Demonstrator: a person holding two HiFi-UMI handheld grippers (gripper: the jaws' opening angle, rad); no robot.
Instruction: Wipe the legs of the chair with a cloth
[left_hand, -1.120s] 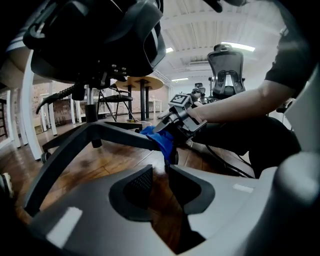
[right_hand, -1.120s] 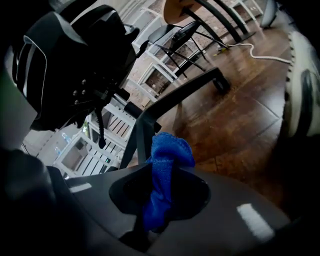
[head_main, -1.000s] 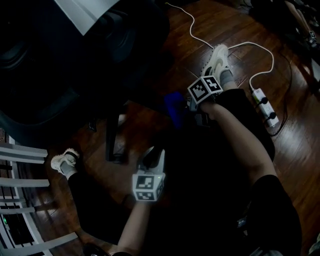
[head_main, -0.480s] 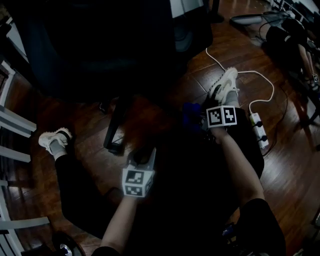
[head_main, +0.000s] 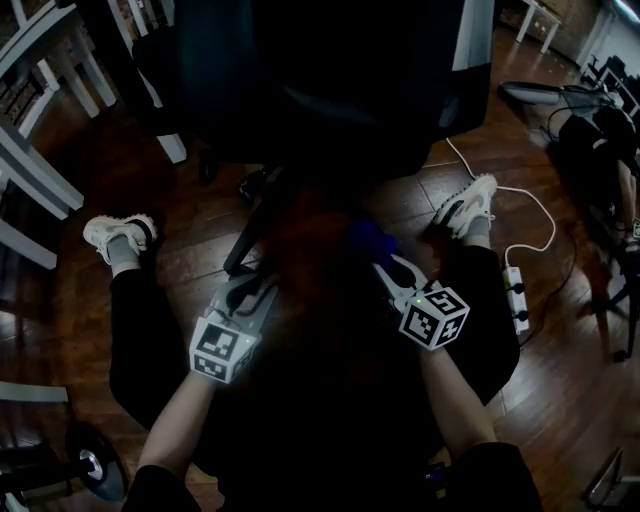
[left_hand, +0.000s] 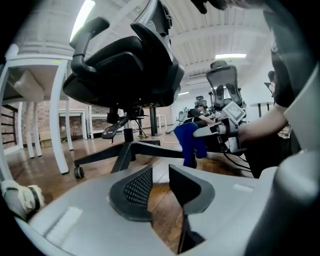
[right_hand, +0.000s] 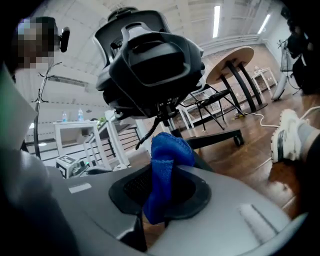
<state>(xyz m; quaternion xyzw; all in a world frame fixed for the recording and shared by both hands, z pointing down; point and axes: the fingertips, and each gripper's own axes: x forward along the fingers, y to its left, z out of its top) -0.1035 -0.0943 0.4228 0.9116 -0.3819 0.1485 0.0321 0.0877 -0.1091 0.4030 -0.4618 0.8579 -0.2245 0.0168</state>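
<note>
I work in an office: a black wheeled swivel chair (left_hand: 125, 70), grey mesh-backed chairs (left_hand: 223, 85) beyond, white desks (left_hand: 59, 115), ceiling strip lights (left_hand: 231, 56), wood plank floor (head_main: 560, 380).

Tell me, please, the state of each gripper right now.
Left gripper: open, nothing between its jaws.
Right gripper: closed on the cloth.

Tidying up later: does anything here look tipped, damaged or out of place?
Nothing tipped or damaged; the chair stands upright. Only a white cable and power strip lie loose on the floor beside the person's right shoe, a possible snag.
</note>
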